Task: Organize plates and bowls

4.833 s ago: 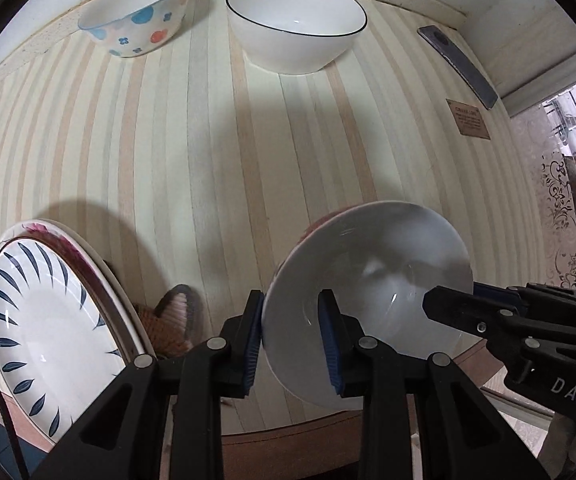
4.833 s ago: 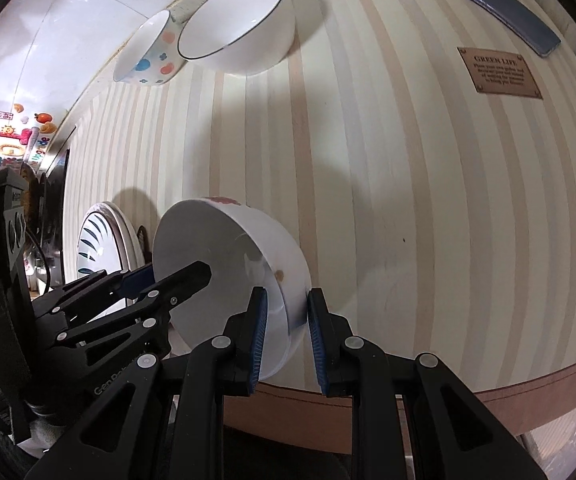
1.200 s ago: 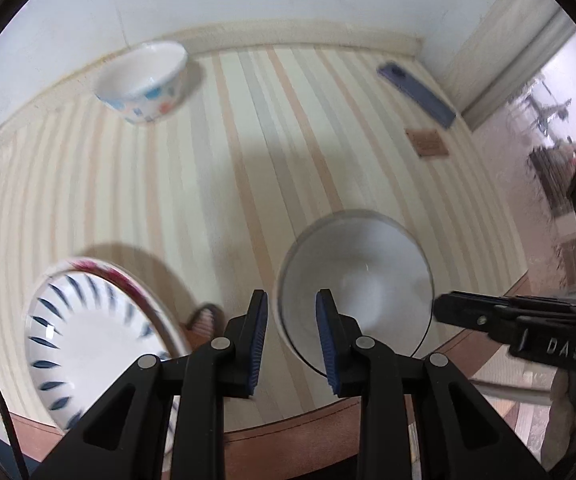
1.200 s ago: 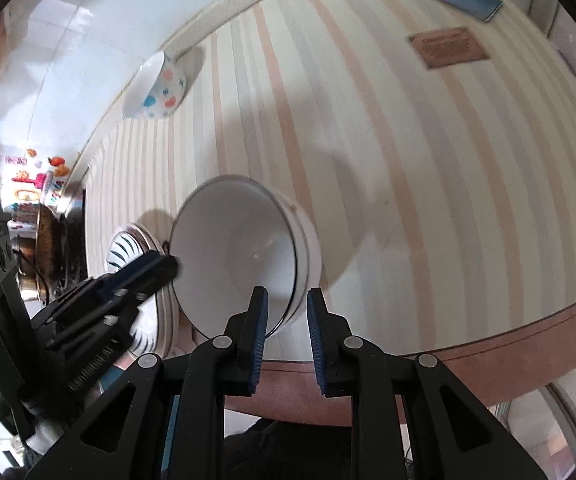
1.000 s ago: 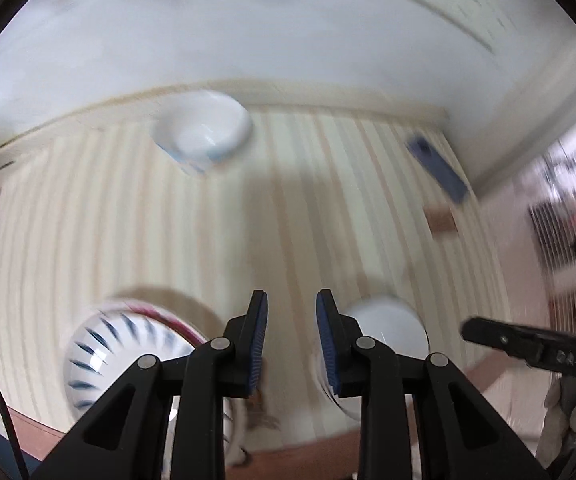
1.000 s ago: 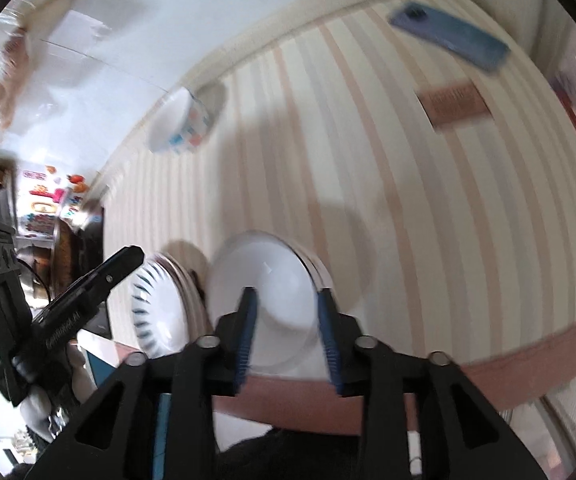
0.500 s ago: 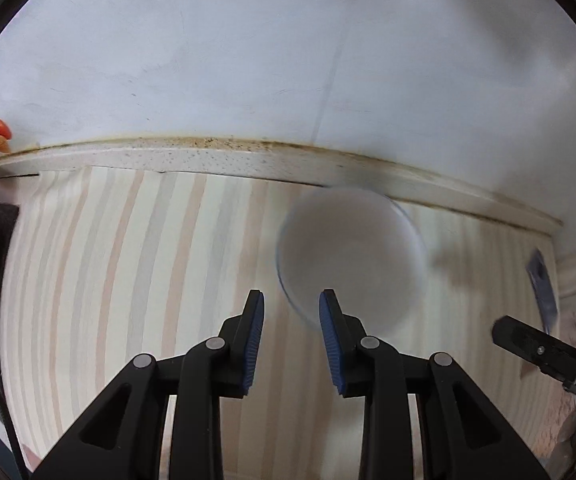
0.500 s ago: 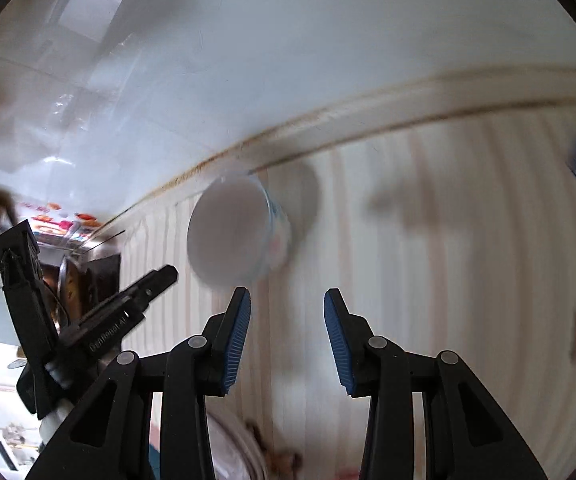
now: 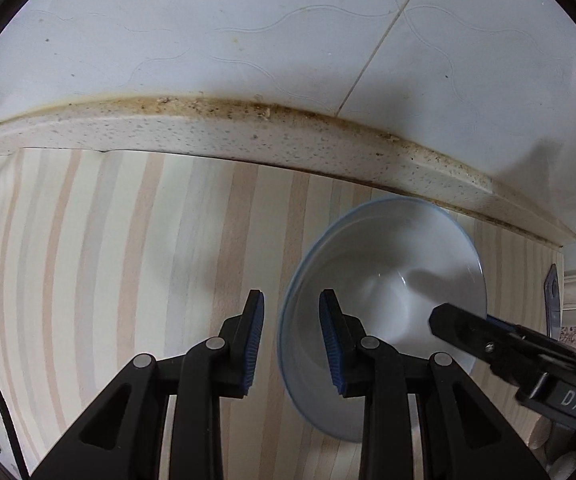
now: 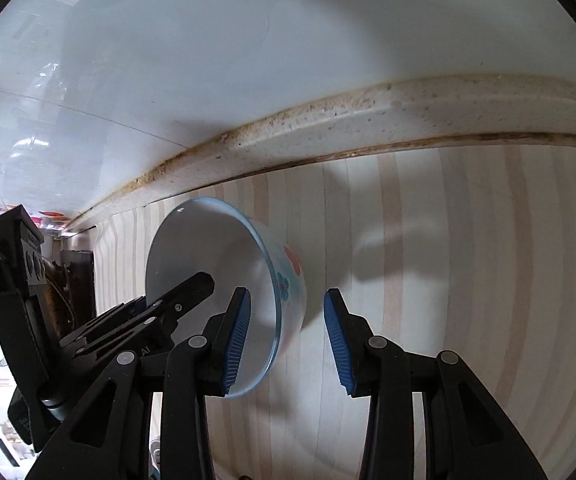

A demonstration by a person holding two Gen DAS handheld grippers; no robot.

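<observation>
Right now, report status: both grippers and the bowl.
Left gripper open, straddling the near rim. Right gripper open, straddling the opposite rim. Patterned bowl on the striped counter, ungripped. Nothing in the way.

Both wrist views, shared bowl (image 9: 383, 304) close

Striped countertop (image 9: 128, 240) against tiled wall, patterned bowl (image 10: 288, 280) resting on it

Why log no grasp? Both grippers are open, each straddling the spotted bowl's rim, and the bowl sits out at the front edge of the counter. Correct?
Not quite. The spotted bowl sits at the back of the striped counter, near the wall tiles, not at the front edge; the left wrist view shows it. The rest holds: left gripper and right gripper are both open, straddling its rim.
</observation>
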